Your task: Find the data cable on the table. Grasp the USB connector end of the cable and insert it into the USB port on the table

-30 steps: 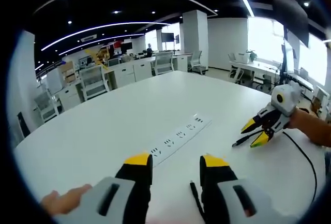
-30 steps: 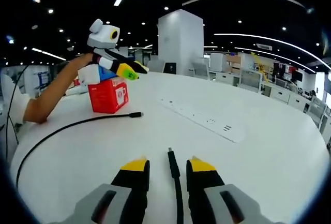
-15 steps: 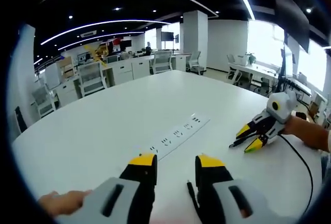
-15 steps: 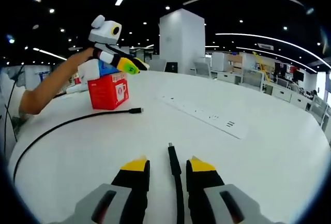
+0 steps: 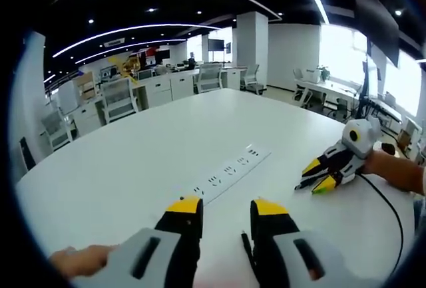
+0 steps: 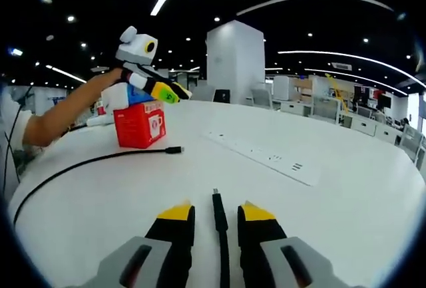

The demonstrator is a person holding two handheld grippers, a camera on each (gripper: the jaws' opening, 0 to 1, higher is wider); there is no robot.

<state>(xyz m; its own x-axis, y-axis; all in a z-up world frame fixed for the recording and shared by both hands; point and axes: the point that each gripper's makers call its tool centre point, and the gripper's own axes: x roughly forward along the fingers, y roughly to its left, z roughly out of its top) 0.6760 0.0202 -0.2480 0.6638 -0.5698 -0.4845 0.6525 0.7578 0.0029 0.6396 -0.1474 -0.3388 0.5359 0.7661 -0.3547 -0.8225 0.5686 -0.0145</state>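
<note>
In the right gripper view a black data cable [image 6: 218,235] runs up between my right gripper's [image 6: 215,212] jaws, and its connector tip [image 6: 215,193] sticks out just past the yellow fingertips. The gripper is shut on it, low over the white table [image 6: 346,201]. The white power strip [image 6: 263,157] lies ahead, slightly right. The cable's other end [image 6: 174,149] rests on the table to the left. My left gripper [image 5: 226,207] is open, with that loose end [image 5: 245,240] beside its right jaw. The left gripper view has the right gripper [image 5: 321,175] at the right, beyond the strip [image 5: 226,171].
A red box [image 6: 140,125] stands at the far left of the table, with the left gripper [image 6: 163,88] hovering above it on a person's arm [image 6: 63,118]. The cable's slack [image 5: 394,211] curves near the table's right edge. Office desks and chairs lie beyond.
Both views shifted slightly with the hands. The right gripper kept the cable and sank a little toward the table. The left gripper stayed open near the red box.
</note>
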